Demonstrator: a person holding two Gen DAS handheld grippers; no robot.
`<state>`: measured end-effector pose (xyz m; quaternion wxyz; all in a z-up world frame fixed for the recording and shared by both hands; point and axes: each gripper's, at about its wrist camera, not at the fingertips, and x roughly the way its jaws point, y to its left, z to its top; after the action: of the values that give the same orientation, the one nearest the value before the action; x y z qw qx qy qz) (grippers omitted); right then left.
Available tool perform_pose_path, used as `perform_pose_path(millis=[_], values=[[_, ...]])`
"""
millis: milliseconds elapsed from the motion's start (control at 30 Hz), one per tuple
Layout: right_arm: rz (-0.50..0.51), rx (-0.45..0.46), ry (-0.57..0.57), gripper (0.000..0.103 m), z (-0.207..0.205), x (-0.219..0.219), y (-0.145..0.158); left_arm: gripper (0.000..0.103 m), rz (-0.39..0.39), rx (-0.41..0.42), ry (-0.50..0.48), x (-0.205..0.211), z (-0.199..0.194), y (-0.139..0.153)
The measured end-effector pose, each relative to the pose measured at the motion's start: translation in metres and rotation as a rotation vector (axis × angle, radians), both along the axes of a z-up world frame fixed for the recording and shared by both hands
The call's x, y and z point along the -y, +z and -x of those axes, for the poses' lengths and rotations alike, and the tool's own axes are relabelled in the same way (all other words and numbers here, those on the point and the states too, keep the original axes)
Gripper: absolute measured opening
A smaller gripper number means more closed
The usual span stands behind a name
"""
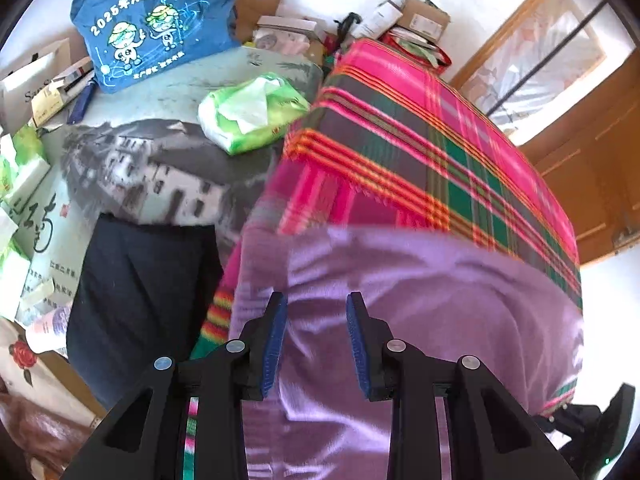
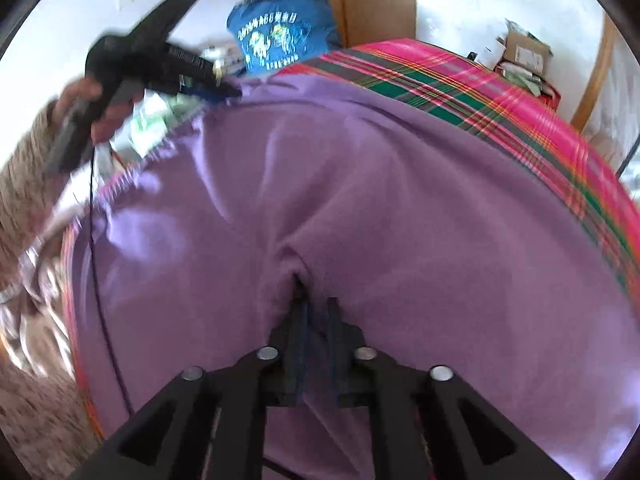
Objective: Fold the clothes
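A purple garment (image 2: 360, 200) lies spread over a pink and green plaid cloth (image 1: 420, 152). My right gripper (image 2: 315, 302) is shut on a pinch of the purple fabric near its close edge, and folds radiate from the grip. In the left wrist view, my left gripper (image 1: 317, 298) is open above the purple garment (image 1: 400, 300), with fabric showing between its blue pads (image 1: 276, 340). The right wrist view shows the left gripper (image 2: 228, 92), held by a hand (image 2: 100, 120), at the garment's far left corner.
Left of the plaid cloth sit a green tissue pack (image 1: 252, 112), a blue printed bag (image 1: 152, 28), a dark folded garment (image 1: 140, 300) and paper bags. Cardboard boxes (image 1: 420, 20) stand at the far end. A wooden door (image 1: 592, 160) is on the right.
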<state>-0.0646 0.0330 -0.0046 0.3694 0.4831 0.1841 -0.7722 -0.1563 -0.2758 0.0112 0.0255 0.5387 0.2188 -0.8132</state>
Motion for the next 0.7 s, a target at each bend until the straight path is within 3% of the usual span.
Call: perform_pose_path(millis=[167, 233, 367, 533, 700], values=[[-0.020, -0.005, -0.023, 0.018, 0.016, -0.018, 0.014, 0.032, 0.008, 0.013, -0.015, 0.000, 0.013, -0.002], [-0.010, -0.046, -0.093, 0.018, 0.033, -0.031, 0.020, 0.032, 0.024, 0.003, -0.014, -0.001, 0.016, -0.002], [0.004, -0.121, -0.240, 0.035, 0.073, -0.051, 0.022, 0.032, 0.067, -0.007, -0.025, -0.007, 0.026, -0.002], [0.011, -0.147, -0.355, 0.035, 0.123, -0.060, 0.007, 0.032, 0.156, 0.000, -0.050, -0.019, 0.037, -0.004], [-0.031, -0.161, -0.261, 0.044, 0.143, -0.044, -0.009, 0.032, 0.152, -0.014, -0.043, -0.017, 0.038, -0.004]])
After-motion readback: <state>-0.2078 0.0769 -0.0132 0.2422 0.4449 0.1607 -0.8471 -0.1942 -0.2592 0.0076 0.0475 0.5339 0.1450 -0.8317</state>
